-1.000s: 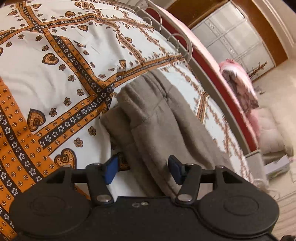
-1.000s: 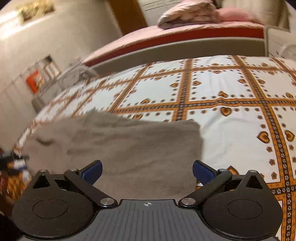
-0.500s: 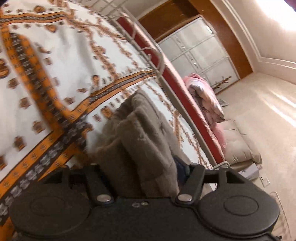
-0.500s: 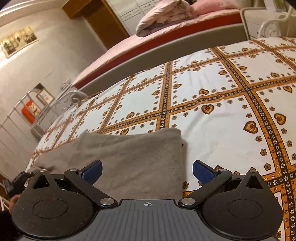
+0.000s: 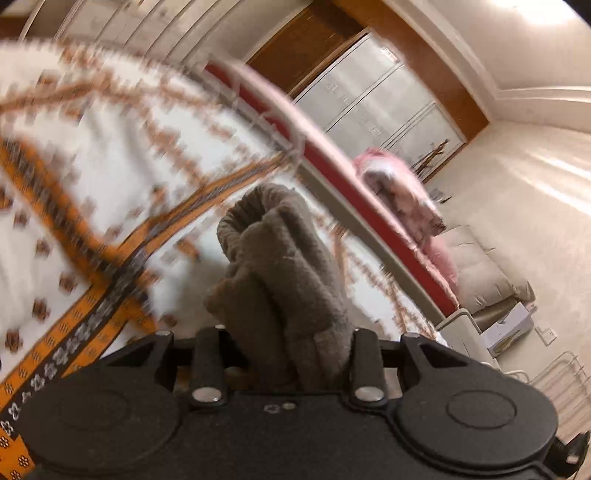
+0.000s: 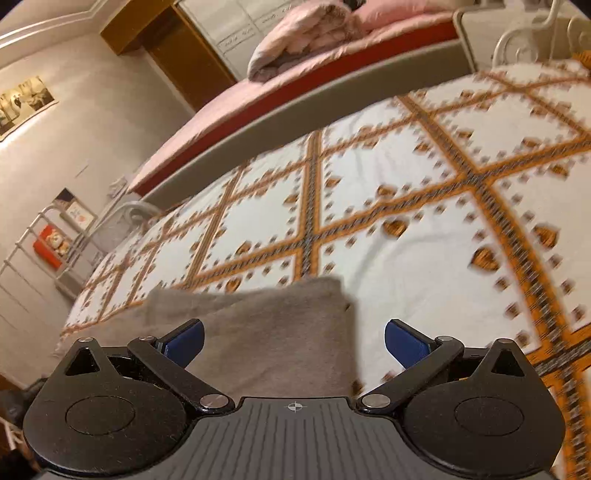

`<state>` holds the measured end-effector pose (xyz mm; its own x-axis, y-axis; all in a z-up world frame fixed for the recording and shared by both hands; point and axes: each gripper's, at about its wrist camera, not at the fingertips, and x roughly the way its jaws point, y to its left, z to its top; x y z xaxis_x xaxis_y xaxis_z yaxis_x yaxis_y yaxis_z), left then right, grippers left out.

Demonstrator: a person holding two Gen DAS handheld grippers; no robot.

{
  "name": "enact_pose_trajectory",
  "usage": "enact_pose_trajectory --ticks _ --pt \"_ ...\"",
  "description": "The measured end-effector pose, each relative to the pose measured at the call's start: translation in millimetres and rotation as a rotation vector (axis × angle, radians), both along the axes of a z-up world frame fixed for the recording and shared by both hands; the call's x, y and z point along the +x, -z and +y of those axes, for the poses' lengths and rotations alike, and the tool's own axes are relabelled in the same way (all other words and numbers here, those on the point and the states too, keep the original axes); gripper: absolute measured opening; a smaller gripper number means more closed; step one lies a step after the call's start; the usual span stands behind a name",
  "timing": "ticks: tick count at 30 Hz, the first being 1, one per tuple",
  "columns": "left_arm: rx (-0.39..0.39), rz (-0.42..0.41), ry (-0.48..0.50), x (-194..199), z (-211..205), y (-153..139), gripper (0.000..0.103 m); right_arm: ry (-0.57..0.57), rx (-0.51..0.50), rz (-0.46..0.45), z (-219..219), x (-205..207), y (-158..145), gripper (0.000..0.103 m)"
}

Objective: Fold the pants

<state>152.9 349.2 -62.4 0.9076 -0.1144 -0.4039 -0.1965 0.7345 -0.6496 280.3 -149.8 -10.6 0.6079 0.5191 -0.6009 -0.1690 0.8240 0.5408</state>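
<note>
Grey-brown fleece pants (image 5: 280, 280) lie on the white bedsheet w/ orange heart-and-flower grid print (image 6: 424, 229). One bunched end is lifted off the sheet and clamped in the left gripper (image 5: 291, 354); its jaws have just been closing and now sit narrow, pinching the thick fabric between them, pads hidden by the cloth. The rolled edge of that bunch stands up above the gripper. Left view is motion-blurred.

Right wrist view: rest of the pants (image 6: 266, 332) lies flat, folded in layers, corner toward the sheet's middle. Right gripper (image 6: 293, 343) hovers just over that flat part, jaws wide, blue pads (image 6: 404, 341) not touching the fabric.

Beyond the sheet: second bed w/ red side panel (image 6: 332, 70) beside it, crumpled pink quilt (image 6: 306, 33) on top. Beige floor cushion (image 5: 480, 266) past that bed in left view.
</note>
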Motion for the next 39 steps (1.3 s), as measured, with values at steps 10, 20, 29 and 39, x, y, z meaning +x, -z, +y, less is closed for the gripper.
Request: enact_pose_trajectory --ticks 10,20,29,39 --pt "0.397 -0.053 0.172 22.8 -138.8 -84.6 0.022 0.154 0.034 0.020 -55.8 -1.5 -0.3 0.103" --pt "0.490 -0.086 0.409 64.1 -279.3 -89.5 0.023 0.282 0.145 0.084 -103.8 -10.6 9.1 0.103" --pt "0.634 -0.025 0.582 88.0 -389.0 -62.3 0.022 0.338 0.175 0.090 -134.0 -26.6 7.0 0.103" --pt "0.750 0.055 0.742 90.8 -457.8 -33.4 0.034 0.357 0.160 0.109 -145.1 -35.7 8.7 0.103"
